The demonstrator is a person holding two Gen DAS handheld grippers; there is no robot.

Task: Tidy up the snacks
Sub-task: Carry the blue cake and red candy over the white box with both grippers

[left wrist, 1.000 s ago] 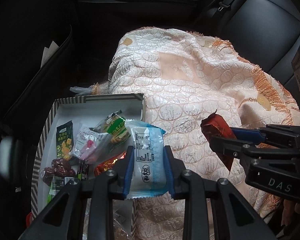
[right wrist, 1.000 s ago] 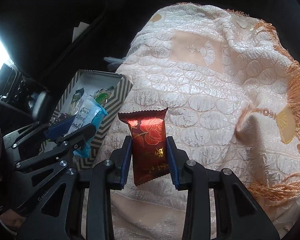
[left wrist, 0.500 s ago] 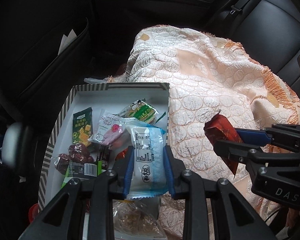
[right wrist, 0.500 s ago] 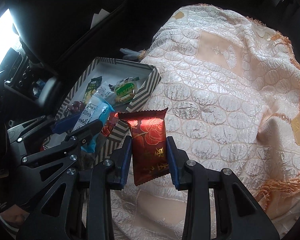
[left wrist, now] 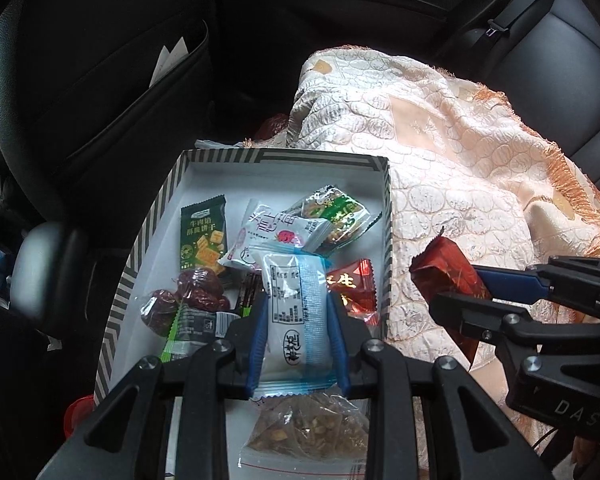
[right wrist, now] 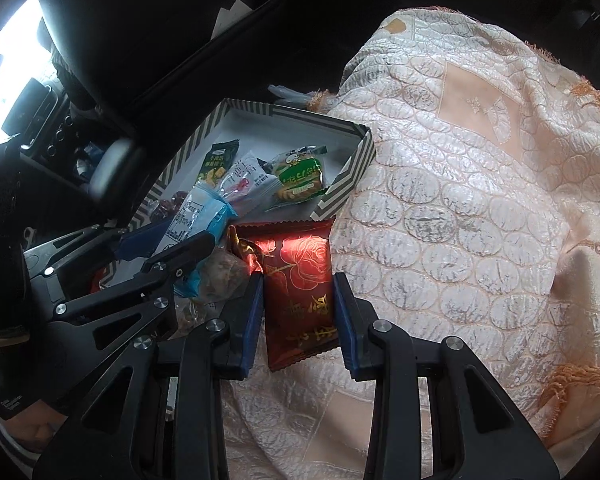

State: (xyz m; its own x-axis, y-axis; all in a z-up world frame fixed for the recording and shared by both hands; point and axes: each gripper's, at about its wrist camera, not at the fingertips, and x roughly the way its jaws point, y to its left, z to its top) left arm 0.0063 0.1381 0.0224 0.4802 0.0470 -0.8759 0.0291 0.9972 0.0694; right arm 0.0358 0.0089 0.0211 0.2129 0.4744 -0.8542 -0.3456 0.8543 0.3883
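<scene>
Since a second ago, both held packets have neared the box (left wrist: 386, 216).

left gripper (left wrist: 298, 332) tilted steeply downward, blue-padded fingers (left wrist: 257, 340) pressed on both sides of a packet. right gripper (right wrist: 298, 320) just beside it, same downward tilt, fingers (right wrist: 342, 320) clamped on a second packet. gloved hand (right wrist: 8, 360) behind left gripper.

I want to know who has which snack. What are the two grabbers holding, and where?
Left gripper: white-and-blue snack packet, pinched across its lower sides. Right gripper: red rose-printed packet, likewise.
</scene>
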